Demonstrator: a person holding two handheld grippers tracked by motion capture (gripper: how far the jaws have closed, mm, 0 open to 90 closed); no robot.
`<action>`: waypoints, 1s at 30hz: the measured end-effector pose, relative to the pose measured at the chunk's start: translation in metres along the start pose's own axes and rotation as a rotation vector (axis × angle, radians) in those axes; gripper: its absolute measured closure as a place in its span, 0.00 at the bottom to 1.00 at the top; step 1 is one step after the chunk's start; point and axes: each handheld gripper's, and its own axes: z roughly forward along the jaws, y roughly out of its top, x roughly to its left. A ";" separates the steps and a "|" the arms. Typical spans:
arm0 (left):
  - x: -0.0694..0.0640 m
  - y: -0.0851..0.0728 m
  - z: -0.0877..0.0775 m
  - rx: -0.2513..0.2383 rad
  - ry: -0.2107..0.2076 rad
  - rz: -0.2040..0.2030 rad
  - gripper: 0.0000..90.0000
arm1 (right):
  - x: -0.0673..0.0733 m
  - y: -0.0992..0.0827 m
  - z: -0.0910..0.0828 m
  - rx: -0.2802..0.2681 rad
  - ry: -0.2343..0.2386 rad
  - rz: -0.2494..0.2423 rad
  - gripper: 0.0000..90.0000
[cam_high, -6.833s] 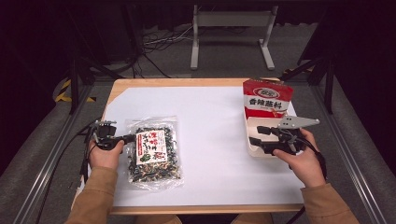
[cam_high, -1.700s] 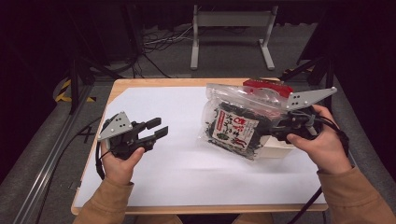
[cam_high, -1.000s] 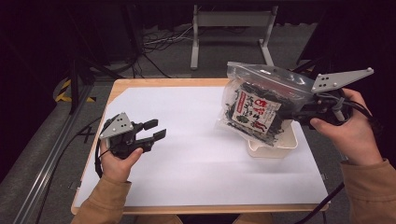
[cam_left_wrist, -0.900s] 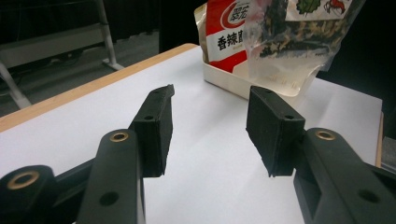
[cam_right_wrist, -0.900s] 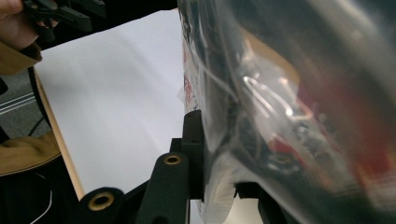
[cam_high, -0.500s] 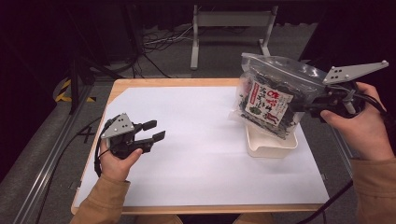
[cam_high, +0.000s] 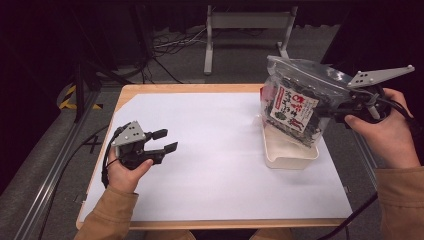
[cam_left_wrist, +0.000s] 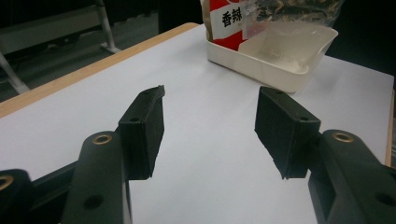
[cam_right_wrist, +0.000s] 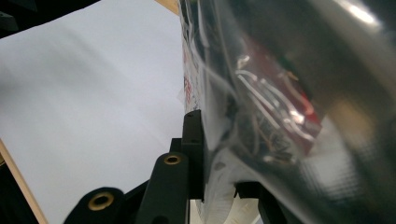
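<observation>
Jaws of the right gripper (cam_high: 336, 111) pinch the clear snack bag (cam_high: 296, 106), one black pad pressed flat against the plastic in the right gripper view; the bag hangs tilted in the air above the white tray (cam_high: 290, 156), which sits by the tabletop's right edge; the left gripper (cam_high: 165, 140), near the left edge, has just been opening its jaws, now spread wide with nothing between them, over the white tabletop (cam_high: 220, 170).
</observation>
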 end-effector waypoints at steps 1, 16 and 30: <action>0.001 0.000 0.000 0.001 0.001 0.006 0.47 | 0.000 0.000 0.000 0.000 0.000 0.000 0.86; 0.004 -0.002 0.000 0.016 -0.004 -0.014 0.46 | -0.011 -0.010 0.021 0.080 -0.027 0.051 0.86; 0.004 -0.003 0.000 0.020 -0.003 -0.019 0.46 | -0.012 -0.018 0.038 0.133 -0.040 0.043 0.86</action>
